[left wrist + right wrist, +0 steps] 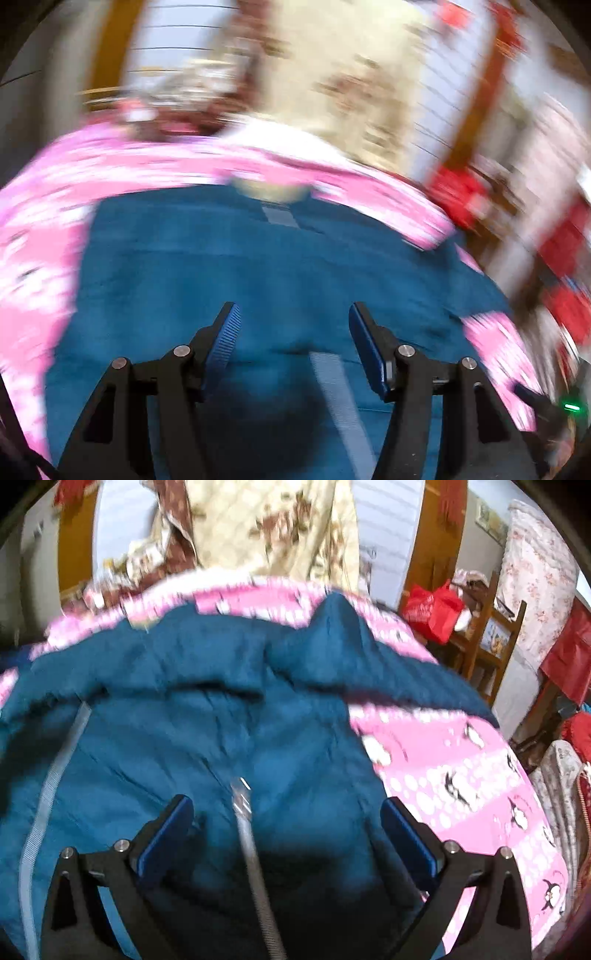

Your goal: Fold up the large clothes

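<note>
Left wrist view is smeared with motion blur. My left gripper [293, 317] has its jaws apart, nothing between the blue pads [225, 339], hanging just above the teal jacket [258, 266]. The jacket lies spread on the pink bedspread [44, 273], filling the middle of the bed, its collar end toward the far edge. A pale grey zipper tape [332, 384] runs down the cloth just below the gap between my fingers. Pink shows along the left edge, the far edge and the near right corner. Beyond the far edge hangs a cream floral quilt [332, 74], too blurred for detail.

Right wrist view is sharper. My right gripper [286, 812] is released too, jaws wide, nothing clamped, poised over the jacket [177, 731]. The silver zipper [245, 823] runs up between the fingers, its pull lying just ahead of the tips; I cannot tell whether anything touches it. A second pale tape edge [48, 786] curves along the jacket's left side. The cloth bunches up into a peak near the far edge. The bedspread [461, 775], pink with penguins, lies bare on the right side. Past the far right corner a red bag [432, 609] sits on a wooden shelf [491, 635].
</note>
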### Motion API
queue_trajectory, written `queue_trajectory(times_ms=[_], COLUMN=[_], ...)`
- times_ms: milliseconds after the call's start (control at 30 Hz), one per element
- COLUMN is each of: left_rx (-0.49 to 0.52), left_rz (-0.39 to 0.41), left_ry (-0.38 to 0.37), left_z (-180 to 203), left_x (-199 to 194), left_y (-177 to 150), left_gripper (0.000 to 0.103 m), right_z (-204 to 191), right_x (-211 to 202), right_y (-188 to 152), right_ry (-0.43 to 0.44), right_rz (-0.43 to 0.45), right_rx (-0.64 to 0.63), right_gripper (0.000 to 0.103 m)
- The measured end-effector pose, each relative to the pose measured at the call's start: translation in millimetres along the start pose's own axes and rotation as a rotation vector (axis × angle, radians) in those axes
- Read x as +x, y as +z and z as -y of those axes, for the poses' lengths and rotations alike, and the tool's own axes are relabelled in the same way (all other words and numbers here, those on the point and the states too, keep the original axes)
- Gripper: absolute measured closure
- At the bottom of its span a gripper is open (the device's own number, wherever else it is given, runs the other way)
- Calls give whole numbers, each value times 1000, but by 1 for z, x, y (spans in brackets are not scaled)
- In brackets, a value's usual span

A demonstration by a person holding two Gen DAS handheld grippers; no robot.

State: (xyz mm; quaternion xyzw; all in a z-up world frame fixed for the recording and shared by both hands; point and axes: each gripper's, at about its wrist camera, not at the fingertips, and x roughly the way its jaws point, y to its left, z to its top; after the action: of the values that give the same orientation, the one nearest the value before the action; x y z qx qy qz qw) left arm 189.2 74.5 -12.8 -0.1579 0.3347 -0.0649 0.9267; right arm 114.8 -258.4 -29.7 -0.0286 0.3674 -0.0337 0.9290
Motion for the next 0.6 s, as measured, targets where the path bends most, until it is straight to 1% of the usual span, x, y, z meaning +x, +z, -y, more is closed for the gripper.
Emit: queue_trajectory(times_ms=[33, 100, 167, 233, 267, 300, 367, 400, 433, 467, 500, 533, 567, 600], left_rx=[-61, -143, -162, -159, -182, -200, -220, -221, -220, -209, -197, -195, -196, -198], left_rz=[26, 63, 87, 45, 19, 15, -22, -41, -60, -74, -86, -93, -95, -99], left_ry=[78, 190, 260, 307, 315, 307, 300, 303, 309, 316, 320, 317, 315, 311], left_z=[-24, -60, -78, -89, -96, -99, -105, -107, -109, -104, -103, -103, -103, -104], left_x=[-3, -4, -2, 10, 15, 17, 25, 29, 32, 37, 40, 39, 41, 42], left_y=[0, -1, -7, -12, -12, -14, -16, -18, -19, -18, -19, -22, -24, -25], left_gripper=[67, 67, 67, 67, 67, 67, 67, 67, 65, 64, 63, 60, 58, 57], right_z=[-6, -19, -35, -54, -63, -70, -84, -89, -91, -90, -84, -74, -61, -57], right_x=[-2, 1, 8, 30, 43, 53, 80, 96, 113, 134, 156, 166, 167, 168], right_y=[10, 36, 62, 90, 99, 104, 109, 108, 106, 101, 95, 92, 90, 89], right_ry=[24, 79, 107, 186, 220, 231, 220, 203, 172, 131, 142, 213, 272, 300], right_rz=[5, 6, 27, 17, 4, 4, 1, -21, -52, -105, -170, -191, -180, -179], right_rx=[-8, -28, -54, -75, -84, -94, -125, -148, -173, -194, -187, -136, -82, -68], right_gripper=[0, 0, 0, 0, 0, 0, 0, 0, 0, 0, 0, 1, 0, 0])
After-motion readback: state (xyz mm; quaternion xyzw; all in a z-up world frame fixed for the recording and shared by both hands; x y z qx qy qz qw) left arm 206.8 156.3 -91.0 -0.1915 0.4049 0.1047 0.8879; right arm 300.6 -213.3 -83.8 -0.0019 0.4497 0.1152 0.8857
